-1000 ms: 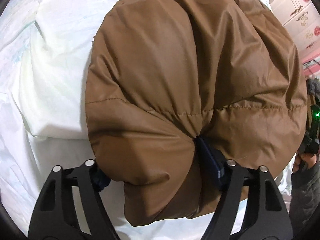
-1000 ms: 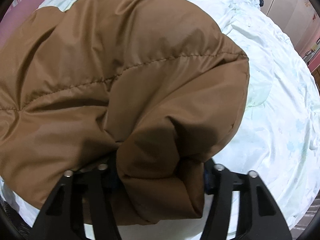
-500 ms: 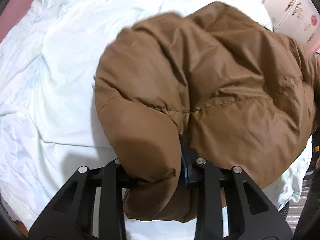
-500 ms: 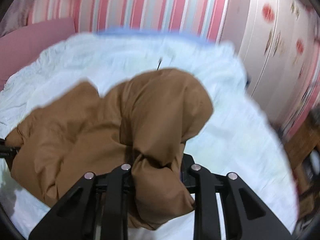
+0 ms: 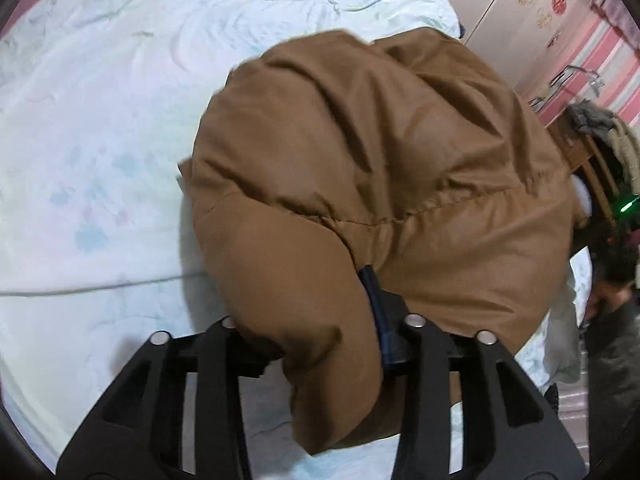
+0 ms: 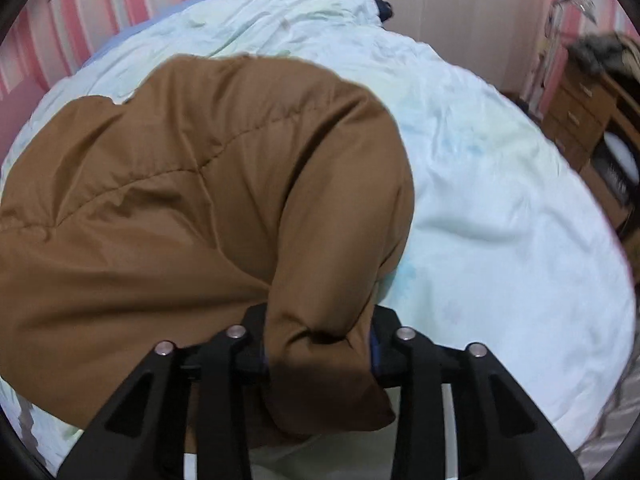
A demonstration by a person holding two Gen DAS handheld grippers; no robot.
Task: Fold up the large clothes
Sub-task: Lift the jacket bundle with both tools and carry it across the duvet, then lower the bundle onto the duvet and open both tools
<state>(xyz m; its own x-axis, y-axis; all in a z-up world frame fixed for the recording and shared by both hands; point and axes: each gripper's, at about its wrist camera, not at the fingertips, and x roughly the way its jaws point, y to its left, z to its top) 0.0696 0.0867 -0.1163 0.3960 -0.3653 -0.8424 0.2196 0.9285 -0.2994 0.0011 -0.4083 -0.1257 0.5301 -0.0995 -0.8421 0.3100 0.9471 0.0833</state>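
A brown padded jacket (image 5: 380,152) hangs bunched above the pale bed cover (image 5: 100,140). My left gripper (image 5: 320,336) is shut on a thick fold of its lower edge, which droops below the fingers. In the right wrist view the same jacket (image 6: 180,184) fills the left half of the frame, and my right gripper (image 6: 318,340) is shut on another puffy fold of its edge. The jacket spans between the two grippers and hides what lies under it.
The bed cover (image 6: 500,220) is a wide, rumpled, pale sheet. A wooden drawer unit (image 6: 580,112) with clothes piled on top stands at the right. A white wardrobe (image 5: 520,4) and pink striped walls lie beyond. A person's sleeve (image 5: 612,344) shows at the right edge.
Both grippers have lifted and tilted with the jacket, so more of the bed and the room shows. The jacket looks smaller and hangs more bunched. Both grips have stayed shut.
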